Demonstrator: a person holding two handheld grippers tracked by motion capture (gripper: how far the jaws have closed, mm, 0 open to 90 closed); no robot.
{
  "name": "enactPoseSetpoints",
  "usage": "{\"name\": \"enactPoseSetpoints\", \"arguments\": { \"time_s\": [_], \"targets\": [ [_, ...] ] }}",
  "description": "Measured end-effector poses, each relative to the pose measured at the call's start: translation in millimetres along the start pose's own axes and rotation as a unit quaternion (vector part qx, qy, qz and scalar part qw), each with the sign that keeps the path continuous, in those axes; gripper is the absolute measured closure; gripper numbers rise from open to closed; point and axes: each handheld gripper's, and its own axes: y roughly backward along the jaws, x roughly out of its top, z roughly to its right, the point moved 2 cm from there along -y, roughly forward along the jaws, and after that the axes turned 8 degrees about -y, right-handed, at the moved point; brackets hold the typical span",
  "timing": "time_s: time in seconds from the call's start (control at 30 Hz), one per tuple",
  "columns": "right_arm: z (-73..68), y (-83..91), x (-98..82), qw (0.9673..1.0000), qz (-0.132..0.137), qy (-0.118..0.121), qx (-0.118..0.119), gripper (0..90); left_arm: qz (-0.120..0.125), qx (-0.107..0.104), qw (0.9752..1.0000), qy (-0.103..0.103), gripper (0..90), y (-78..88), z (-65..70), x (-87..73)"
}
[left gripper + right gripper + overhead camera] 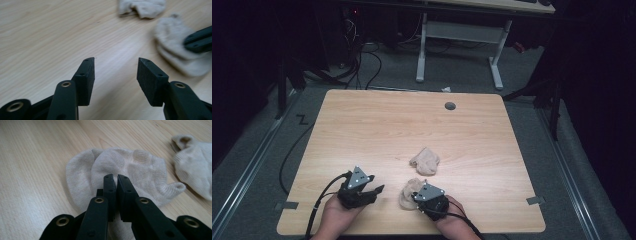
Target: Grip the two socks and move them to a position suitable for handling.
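Right gripper view has the right gripper point(116, 178) with its two black jaws pressed nearly together, pinching the edge of a beige ankle sock point(130, 167) that lies flattened on the wooden desk point(37, 157). Beyond the jaws and off to their right, a second beige sock point(192, 167) lies bunched on the desk, apart from the held one.

Left gripper view has the left gripper point(116, 66) with its jaws spread wide and nothing between them, just bare wood grain below. Ahead and to the right of those jaws the held sock point(175, 42) shows blurred, with the other gripper's black jaws on it; the second sock point(142, 7) lies farther ahead.

From the high view, both grippers sit near the desk's near edge, the left gripper point(374, 191) just beside the right gripper point(416, 196), each held in a hand point(337, 217)
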Motion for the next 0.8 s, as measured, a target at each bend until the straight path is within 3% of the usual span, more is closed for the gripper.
{"name": "enactPoseSetpoints", "arguments": {
  "time_s": [0.07,0.1,0.13,0.27,0.43,0.63,0.8],
  "targets": [
    [-5.0,-2.4,2.1,1.0000,0.002,0.006,0.005,85.4,0.001,-0.031,0.9995,-0.001,59.1,-2.3,15.0,5.3],
    [-5.0,-2.4,2.1,1.0000,0.002,0.006,0.005,85.4,0.001,-0.031,0.9995,-0.001,63.6,-2.3,15.0,5.3],
    [-6.8,-2.7,2.4,0.9999,0.002,0.011,0.007,84.3,0.006,-0.044,0.9990,-0.002,67.7,-3.0,23.5,9.3],
    [-5.8,-3.1,2.1,0.9999,0.007,0.011,0.010,82.0,0.005,-0.050,0.9987,-0.014,77.5,-6.6,35.4,12.9],
    [-4.8,-3.1,1.8,0.9998,0.009,0.010,0.012,80.9,-0.011,-0.056,0.9981,-0.022,83.5,-14.9,42.3,11.9],
    [-3.4,-2.6,0.9,0.9999,0.011,0.002,0.007,76.3,-0.059,-0.058,0.9953,-0.050,84.6,-27.1,48.7,3.6],
    [-0.9,0.6,0.4,0.9998,0.017,-0.002,0.002,69.5,-0.050,-0.063,0.9956,-0.047,84.9,-27.6,47.4,0.8]
  ]
}}
